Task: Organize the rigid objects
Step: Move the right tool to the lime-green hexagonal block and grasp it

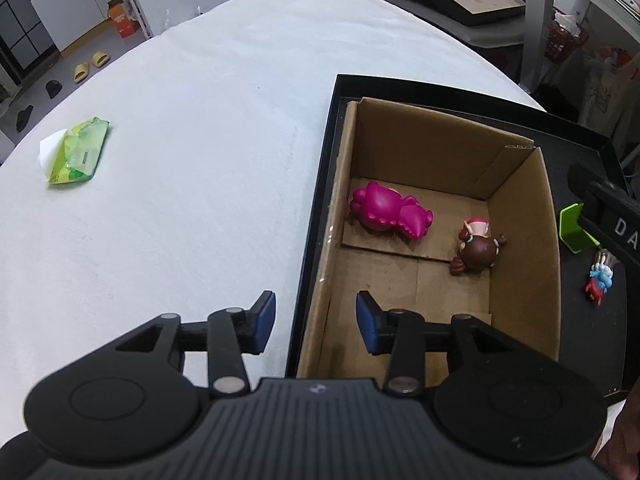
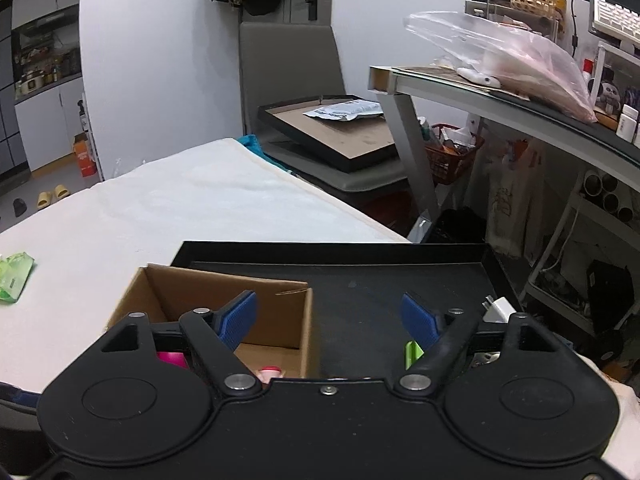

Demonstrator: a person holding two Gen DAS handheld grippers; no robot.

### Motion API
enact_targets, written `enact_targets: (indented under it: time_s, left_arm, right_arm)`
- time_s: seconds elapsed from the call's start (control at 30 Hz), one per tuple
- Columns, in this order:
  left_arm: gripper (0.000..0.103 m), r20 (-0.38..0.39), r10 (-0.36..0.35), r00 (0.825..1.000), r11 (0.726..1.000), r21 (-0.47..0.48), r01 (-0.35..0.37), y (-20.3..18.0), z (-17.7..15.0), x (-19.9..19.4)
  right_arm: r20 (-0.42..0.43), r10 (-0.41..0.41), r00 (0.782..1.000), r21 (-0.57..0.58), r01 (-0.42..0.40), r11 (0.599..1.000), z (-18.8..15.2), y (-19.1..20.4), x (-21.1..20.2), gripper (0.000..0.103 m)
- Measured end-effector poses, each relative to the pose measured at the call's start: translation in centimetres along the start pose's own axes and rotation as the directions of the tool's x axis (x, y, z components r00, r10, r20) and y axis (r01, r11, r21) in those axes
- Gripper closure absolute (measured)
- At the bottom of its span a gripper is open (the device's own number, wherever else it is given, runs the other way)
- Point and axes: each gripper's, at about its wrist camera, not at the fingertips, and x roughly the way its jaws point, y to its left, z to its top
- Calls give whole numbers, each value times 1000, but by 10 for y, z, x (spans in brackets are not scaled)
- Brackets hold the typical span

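Note:
A cardboard box [image 1: 520,216] stands inside a black tray [image 1: 316,216]. In it lie a magenta toy figure [image 1: 390,210] and a brown-haired doll [image 1: 478,246]. On the tray right of the box are a green block [image 1: 574,232] and a small red-and-blue figure [image 1: 600,276]. My left gripper [image 1: 316,318] is open and empty over the box's near left wall. My right gripper [image 2: 330,318] is open and empty above the tray [image 2: 360,276], just right of the box [image 2: 224,284]. The green block [image 2: 412,354] and a white plug [image 2: 496,310] show behind its right finger.
A green wipes packet [image 1: 78,150] lies on the white-covered table [image 1: 192,140] at the left. Beyond the table's far edge stand a grey chair with a framed board [image 2: 332,132] and a cluttered desk [image 2: 500,88] at the right.

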Motion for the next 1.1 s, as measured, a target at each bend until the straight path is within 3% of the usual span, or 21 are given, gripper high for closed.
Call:
enact_targets:
  time_s: [0.4, 0.67, 0.97, 1.03, 1.07, 1.1]
  left_arm:
    - [60, -23, 66, 998, 998, 19, -65, -18, 6, 10]
    - [59, -30, 94, 995, 996, 15, -93, -32, 15, 11]
    - [56, -35, 135, 990, 991, 31, -134, -40, 19, 16]
    - [56, -37, 138, 990, 990, 32, -137, -41, 19, 16]
    - [56, -37, 138, 990, 990, 32, -137, -41, 19, 16]
    - [55, -37, 138, 990, 990, 33, -137, -41, 19, 16]
  right_arm:
    - [-137, -90, 986, 157, 112, 981, -14, -61, 33, 26]
    - [-226, -61, 972, 144, 96, 985, -17, -65, 67, 25]
    - [-263, -80, 961, 119, 114, 986, -15, -67, 94, 26]
    - [-280, -82, 956, 114, 118, 986, -17, -69, 101, 29]
    - [-288, -88, 954, 109, 124, 986, -18, -69, 103, 35]
    - [-292, -96, 951, 98, 130, 987, -19, -69, 105, 49]
